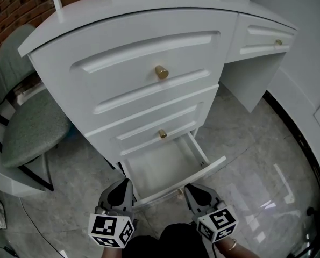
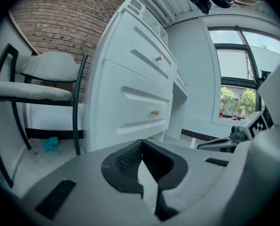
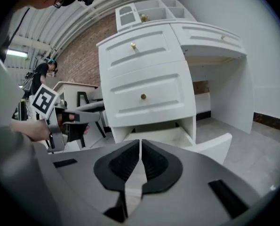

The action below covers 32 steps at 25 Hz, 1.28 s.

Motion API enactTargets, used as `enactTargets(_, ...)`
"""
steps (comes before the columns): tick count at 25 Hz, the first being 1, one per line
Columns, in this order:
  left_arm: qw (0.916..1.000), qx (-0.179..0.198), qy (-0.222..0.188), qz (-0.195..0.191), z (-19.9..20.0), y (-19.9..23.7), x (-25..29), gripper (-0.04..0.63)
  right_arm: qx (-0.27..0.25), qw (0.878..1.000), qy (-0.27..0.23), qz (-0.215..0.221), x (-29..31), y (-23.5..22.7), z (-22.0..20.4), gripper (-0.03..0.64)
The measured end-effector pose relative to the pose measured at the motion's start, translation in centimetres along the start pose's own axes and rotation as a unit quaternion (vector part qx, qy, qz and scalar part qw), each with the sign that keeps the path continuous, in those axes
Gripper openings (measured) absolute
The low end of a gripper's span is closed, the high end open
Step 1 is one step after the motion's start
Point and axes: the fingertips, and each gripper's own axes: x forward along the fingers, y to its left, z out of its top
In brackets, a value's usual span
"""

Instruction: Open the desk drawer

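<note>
The bottom drawer [image 1: 205, 169] of the white desk [image 1: 149, 15] stands pulled out beneath two closed upper drawers [image 1: 143, 63] with brass knobs [image 1: 161, 72]. The left gripper [image 1: 126, 184] and right gripper [image 1: 189, 188] sit near its front panel, one toward each end, jaws pressed together and empty. Each carries a cube [image 1: 111, 230] printed with black-and-white square markers.

I see my left gripper [image 2: 140, 141] with its jaws pressed together and nothing between them. My right gripper [image 3: 140, 140] sits just to its right, jaws likewise closed and empty, both pointing forward and slightly down
</note>
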Motion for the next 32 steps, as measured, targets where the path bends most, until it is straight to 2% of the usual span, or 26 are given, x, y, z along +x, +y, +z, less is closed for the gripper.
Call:
enactTargets(6, 1.0000, -0.002, 0.000, 0.006, 0.2, 0.5, -0.4, 0.009, -0.013, 0.998, -0.056, -0.010, -1.2, -0.1, 4.3, 0.006)
enactTargets(18, 1.0000, -0.007, 0.000, 0.004, 0.2, 1.3, -0.9, 0.009, -0.018, 0.996, -0.081, -0.036, -1.8, -1.3, 6.5, 0.004)
enactTargets(32, 0.9998, -0.011, 0.012, -0.006, -1.0, 1.7, -0.7, 0.009, -0.007, 0.996, -0.083, -0.038, -1.6, -1.2, 6.8, 0.004)
